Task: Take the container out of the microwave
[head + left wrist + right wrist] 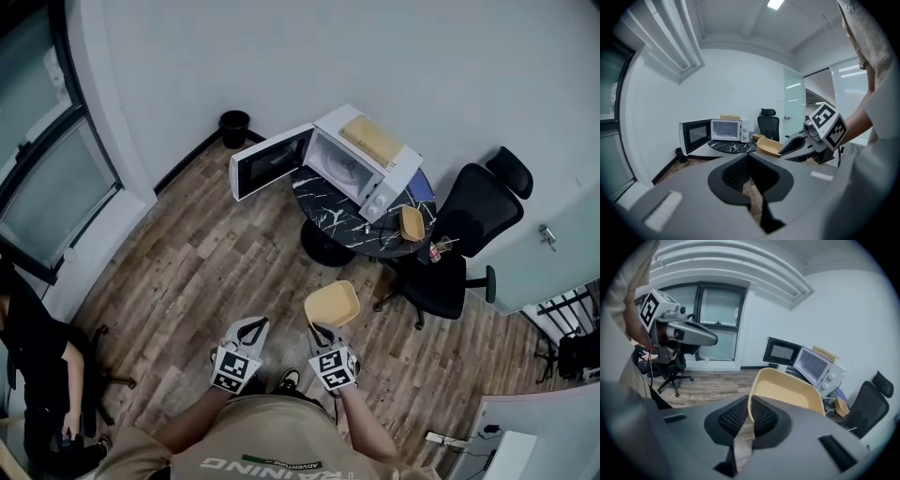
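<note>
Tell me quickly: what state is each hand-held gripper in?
left hand-held gripper: shut, empty.
right hand-held gripper: shut on the rim of the yellow container.

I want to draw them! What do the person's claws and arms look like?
The left claw and right claw are matching grey plastic tools with pointed tips. Each has black ribbed pads inside and carries a white cube with black square markers. The person wears a tan short-sleeved shirt with white lettering.
</note>
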### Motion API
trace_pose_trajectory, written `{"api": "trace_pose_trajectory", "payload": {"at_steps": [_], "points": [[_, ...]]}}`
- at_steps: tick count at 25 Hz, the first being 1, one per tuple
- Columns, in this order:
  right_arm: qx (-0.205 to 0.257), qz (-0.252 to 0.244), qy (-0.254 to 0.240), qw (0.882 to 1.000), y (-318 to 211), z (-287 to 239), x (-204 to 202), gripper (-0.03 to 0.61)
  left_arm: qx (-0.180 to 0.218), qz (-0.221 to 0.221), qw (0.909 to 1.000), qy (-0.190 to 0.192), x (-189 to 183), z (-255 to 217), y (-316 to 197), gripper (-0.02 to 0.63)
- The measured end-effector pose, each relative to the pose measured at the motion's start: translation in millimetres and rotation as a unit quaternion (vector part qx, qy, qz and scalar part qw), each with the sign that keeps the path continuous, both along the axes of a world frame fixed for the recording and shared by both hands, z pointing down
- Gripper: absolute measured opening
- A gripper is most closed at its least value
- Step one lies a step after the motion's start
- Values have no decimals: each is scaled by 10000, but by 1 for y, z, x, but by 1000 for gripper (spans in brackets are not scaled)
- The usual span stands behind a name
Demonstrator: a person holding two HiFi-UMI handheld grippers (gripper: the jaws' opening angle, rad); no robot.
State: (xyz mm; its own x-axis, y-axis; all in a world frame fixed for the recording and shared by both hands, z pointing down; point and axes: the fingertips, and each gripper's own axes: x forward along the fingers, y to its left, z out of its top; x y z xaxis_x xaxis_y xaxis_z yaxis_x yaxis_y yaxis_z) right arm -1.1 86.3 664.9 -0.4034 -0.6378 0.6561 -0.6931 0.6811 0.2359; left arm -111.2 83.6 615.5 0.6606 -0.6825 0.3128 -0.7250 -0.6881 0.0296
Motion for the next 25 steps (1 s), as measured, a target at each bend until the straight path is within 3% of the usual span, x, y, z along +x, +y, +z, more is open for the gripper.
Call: {"api": "trace_pose_trajectory", "payload": {"at_steps": [12, 25], "points": [[-1, -63, -170, 9998, 19, -1, 43, 11, 94, 147, 9995, -245, 47, -13, 15, 8], [-89, -550, -163, 9983, 17, 6, 41, 11, 236, -562, 9977, -286, 24, -22, 14, 8]]}}
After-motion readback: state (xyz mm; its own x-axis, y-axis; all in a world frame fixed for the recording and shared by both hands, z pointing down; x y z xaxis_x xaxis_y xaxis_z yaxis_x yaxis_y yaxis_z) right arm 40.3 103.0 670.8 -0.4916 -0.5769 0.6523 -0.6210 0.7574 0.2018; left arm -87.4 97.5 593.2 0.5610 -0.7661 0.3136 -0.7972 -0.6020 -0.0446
